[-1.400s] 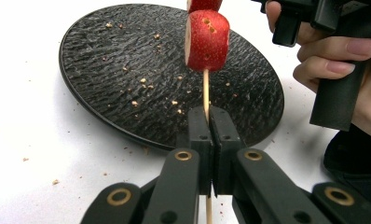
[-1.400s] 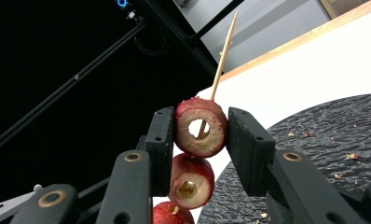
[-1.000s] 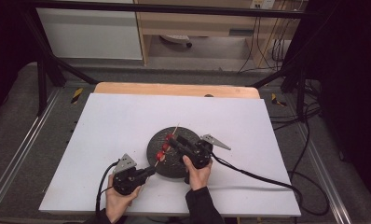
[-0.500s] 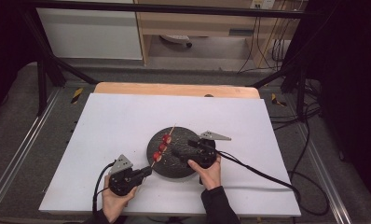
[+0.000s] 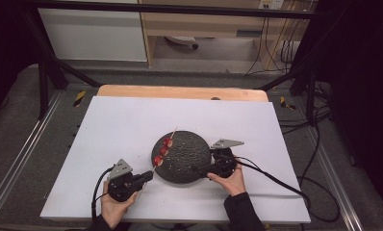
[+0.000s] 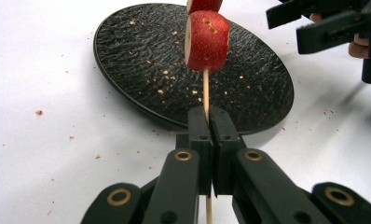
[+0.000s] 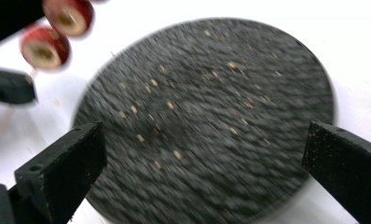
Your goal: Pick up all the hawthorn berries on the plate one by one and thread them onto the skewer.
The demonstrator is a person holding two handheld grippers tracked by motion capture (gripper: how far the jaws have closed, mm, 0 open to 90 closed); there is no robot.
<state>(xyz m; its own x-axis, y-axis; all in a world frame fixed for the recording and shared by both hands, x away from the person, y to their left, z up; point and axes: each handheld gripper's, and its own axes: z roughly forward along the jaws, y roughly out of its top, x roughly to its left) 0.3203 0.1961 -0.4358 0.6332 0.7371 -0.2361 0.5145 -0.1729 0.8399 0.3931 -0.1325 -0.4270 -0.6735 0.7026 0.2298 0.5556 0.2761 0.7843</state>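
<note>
Left gripper (image 6: 208, 122) jaws clamped tight on the thin wooden skewer (image 6: 205, 91); skewer slants up over the left rim of the round black plate (image 5: 187, 159); three red strawberry pieces (image 5: 163, 151) threaded on it, cut faces pale, seeded skin glossy; lowest piece (image 6: 207, 41) sits just above the jaws. Right gripper (image 5: 202, 170) jaws have just been opening, now spread wide with nothing between them, hanging over the plate's right edge, well apart from the fruit. Plate matte, pebbled texture, scattered tan crumbs (image 6: 165, 72); more crumbs on the white tabletop (image 5: 117, 125). Wooden board edge (image 5: 180, 92) behind; black cables (image 5: 271, 175) trail right; nothing blocks the skewer.
</note>
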